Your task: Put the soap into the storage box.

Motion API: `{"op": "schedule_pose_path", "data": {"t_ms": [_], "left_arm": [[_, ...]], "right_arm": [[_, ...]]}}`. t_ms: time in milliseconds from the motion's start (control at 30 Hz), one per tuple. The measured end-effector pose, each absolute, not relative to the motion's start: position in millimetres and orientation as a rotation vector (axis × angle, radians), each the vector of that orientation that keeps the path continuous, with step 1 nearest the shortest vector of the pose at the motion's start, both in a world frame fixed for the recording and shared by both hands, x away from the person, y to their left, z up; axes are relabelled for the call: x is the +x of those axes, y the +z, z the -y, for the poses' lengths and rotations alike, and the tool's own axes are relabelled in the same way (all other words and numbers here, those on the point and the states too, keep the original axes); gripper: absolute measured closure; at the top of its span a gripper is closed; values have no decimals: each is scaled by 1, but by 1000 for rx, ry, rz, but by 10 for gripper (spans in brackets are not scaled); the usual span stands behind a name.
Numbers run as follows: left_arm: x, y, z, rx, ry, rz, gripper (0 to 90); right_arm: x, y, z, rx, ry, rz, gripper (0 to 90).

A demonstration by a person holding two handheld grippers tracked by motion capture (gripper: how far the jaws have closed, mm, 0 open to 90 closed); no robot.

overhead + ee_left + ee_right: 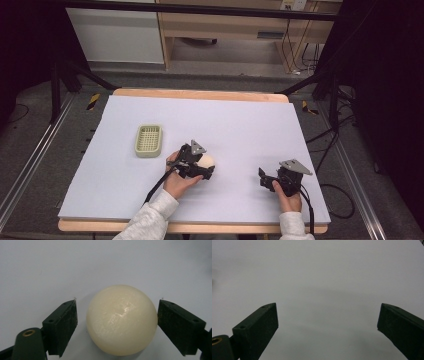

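Left tool [117, 315]: jaws apart around the ball [122, 320].
Right tool [328, 320]: jaws apart, idle.
Ball: looks smooth, hard, slippery; grip across its widest middle.

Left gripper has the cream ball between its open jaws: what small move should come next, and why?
Probably close the left gripper on the smooth cream-white ball. The ball sits on the pale grey table surface between the jaws: one jaw looks at or nearly at its side, the other stands off with a gap, so it is not clamped. The right gripper is open over bare surface.
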State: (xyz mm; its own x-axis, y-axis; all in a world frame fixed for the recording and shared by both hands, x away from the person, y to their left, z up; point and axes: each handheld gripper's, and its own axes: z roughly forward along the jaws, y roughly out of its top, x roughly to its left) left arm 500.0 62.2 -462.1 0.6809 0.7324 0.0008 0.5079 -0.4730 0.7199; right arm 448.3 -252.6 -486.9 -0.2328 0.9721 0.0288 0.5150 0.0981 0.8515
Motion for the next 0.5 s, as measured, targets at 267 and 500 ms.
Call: {"op": "schedule_pose_path", "data": {"t_ms": [267, 500], "left_arm": [[502, -468, -58, 2193, 400, -956, 190], [503, -471, -56, 2196, 393, -954, 219]], "right_arm": [[448, -487, 253, 1455, 1042, -1815, 37], [448, -487, 253, 1455, 1042, -1815, 37]]}}
